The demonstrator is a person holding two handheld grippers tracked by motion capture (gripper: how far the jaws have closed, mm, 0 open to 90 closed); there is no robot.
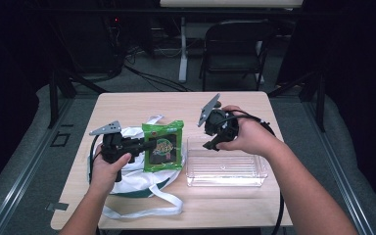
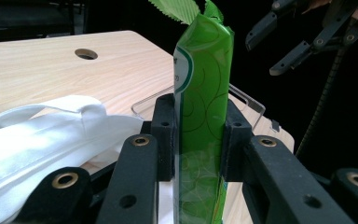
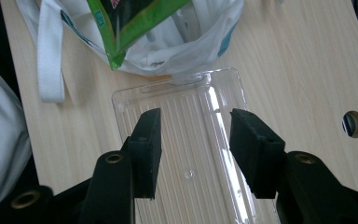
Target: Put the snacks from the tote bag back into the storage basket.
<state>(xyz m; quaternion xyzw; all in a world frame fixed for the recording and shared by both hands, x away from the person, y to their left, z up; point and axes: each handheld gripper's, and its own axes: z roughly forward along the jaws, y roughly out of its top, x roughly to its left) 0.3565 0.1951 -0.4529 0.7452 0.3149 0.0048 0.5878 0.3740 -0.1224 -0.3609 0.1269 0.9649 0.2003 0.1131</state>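
A green snack packet point(image 1: 163, 146) hangs upright over a white cloth bag point(image 1: 137, 182) at the table's left. My left gripper point(image 1: 147, 145) is shut on it, and in the left gripper view both pads press the packet's point(image 2: 203, 93) flat sides, above the bag point(image 2: 51, 130). A clear plastic tray point(image 1: 225, 182) lies empty to the right of the bag. My right gripper point(image 1: 209, 143) hovers over the tray's far edge. In the right gripper view it point(image 3: 193, 135) stands open above the ribbed tray floor point(image 3: 186, 100) with nothing between its jaws, and the packet's corner point(image 3: 126, 23) shows over the bag point(image 3: 186, 51).
The wooden table point(image 1: 142, 105) has a round hole point(image 2: 86, 53) near its far side. The bag's long white straps point(image 1: 142, 210) trail toward the front edge. A dark folding chair point(image 1: 237, 41) stands behind the table. The right gripper point(image 2: 279, 46) hangs beyond the packet.
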